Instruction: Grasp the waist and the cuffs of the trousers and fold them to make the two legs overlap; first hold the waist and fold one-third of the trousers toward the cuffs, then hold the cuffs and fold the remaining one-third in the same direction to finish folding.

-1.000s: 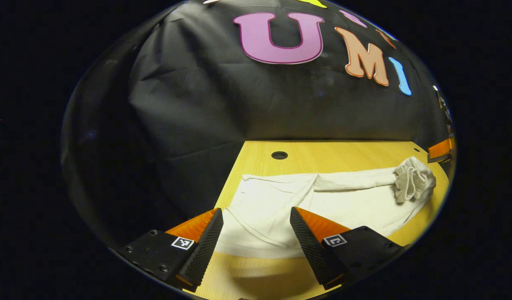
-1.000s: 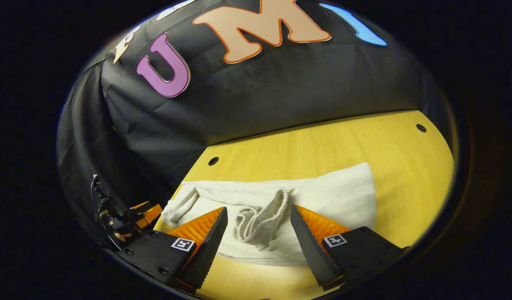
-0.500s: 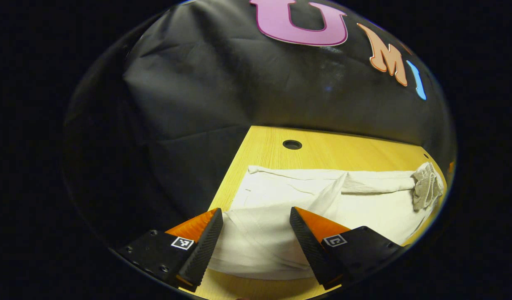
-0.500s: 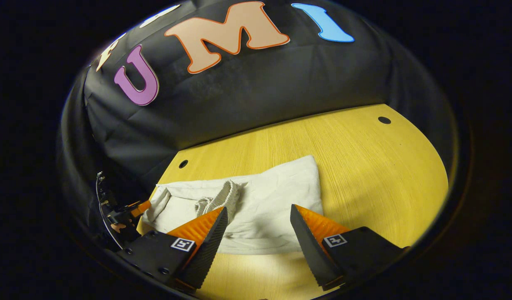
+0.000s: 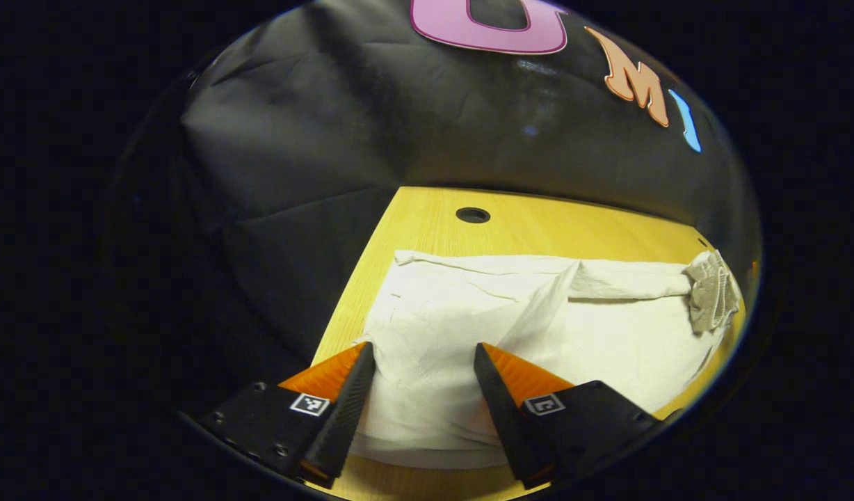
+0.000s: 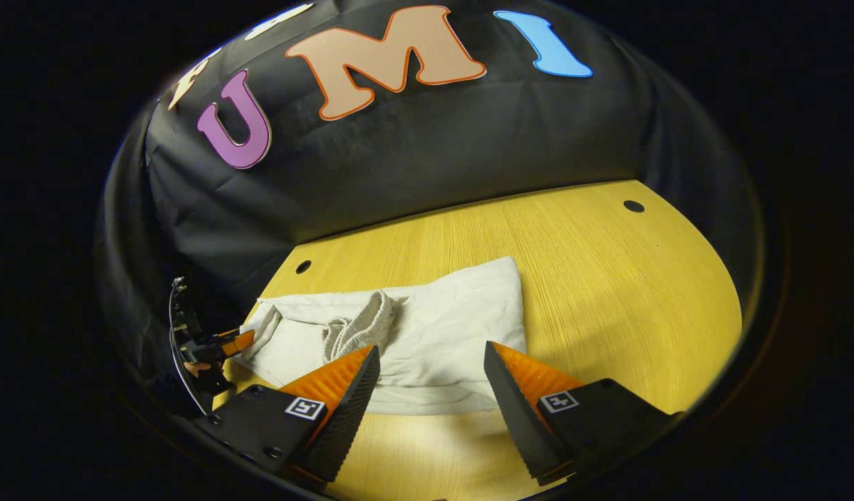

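On the yellow tabletop (image 6: pixel 608 278) my cream trousers (image 5: pixel 538 327) lie flat, their long axis running left to right across both views. My left hand-held gripper (image 5: pixel 421 362) is spread wide and straddles the near edge of one end of the cloth, its fingers not pressing on anything. My right hand-held gripper (image 6: pixel 430 369) is also released, hovering just off the other end, with the ribbed cuffs (image 6: pixel 357 327) bunched on top of the cloth beyond its left finger. I judge the left is the nearer to a grasp; the right needs to reach forward and leftward to take the cuffs.
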Available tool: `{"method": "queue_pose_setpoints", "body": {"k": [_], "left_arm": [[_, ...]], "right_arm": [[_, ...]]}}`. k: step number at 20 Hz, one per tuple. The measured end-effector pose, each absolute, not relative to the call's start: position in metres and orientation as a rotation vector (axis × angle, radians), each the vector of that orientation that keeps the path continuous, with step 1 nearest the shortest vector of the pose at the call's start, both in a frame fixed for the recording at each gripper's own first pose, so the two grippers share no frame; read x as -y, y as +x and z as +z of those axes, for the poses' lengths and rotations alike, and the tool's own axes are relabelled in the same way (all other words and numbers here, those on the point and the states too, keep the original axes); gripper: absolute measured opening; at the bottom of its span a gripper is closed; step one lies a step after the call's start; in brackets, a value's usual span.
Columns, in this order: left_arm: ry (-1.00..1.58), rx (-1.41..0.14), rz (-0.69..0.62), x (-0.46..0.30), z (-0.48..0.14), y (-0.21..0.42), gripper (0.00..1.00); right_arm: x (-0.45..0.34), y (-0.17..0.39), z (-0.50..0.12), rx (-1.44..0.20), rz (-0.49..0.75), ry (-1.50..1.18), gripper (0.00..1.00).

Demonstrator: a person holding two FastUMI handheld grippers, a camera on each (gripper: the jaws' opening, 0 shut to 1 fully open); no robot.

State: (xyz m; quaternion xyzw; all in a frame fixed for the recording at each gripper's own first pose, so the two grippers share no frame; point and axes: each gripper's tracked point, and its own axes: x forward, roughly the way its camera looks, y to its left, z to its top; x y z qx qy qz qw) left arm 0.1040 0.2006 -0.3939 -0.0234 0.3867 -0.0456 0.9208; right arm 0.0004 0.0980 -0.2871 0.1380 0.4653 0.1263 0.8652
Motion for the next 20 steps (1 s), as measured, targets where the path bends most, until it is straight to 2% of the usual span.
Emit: {"method": "queue_pose_setpoints", "body": {"k": [3, 5, 7, 9, 14, 20], "left_arm": [[-0.073, -0.788, -0.122, -0.188, -0.395, 0.106, 0.46], [-0.101, -0.778, -0.106, -0.186, -0.392, 0.107, 0.14], [-0.116, -0.782, -0.093, -0.184, -0.391, 0.105, 0.12], [-0.109, -0.795, -0.084, -0.183, -0.391, 0.104, 0.0], [-0.124, -0.749, -0.047, -0.176, -0.358, 0.112, 0.0], [-0.108, -0.636, -0.088, -0.141, -0.293, 0.121, 0.0]], "right_arm": [[-0.094, -0.011, -0.286, -0.988, 0.272, 0.282, 0.97], [-0.091, -0.014, -0.285, -0.99, 0.268, 0.29, 0.96], [-0.088, -0.016, -0.284, -0.988, 0.266, 0.296, 0.96], [-0.084, -0.016, -0.281, -0.983, 0.261, 0.297, 0.96], [-0.069, -0.013, -0.273, -0.961, 0.262, 0.314, 0.96], [-0.06, -0.012, -0.275, -0.957, 0.293, 0.351, 0.96]]}}
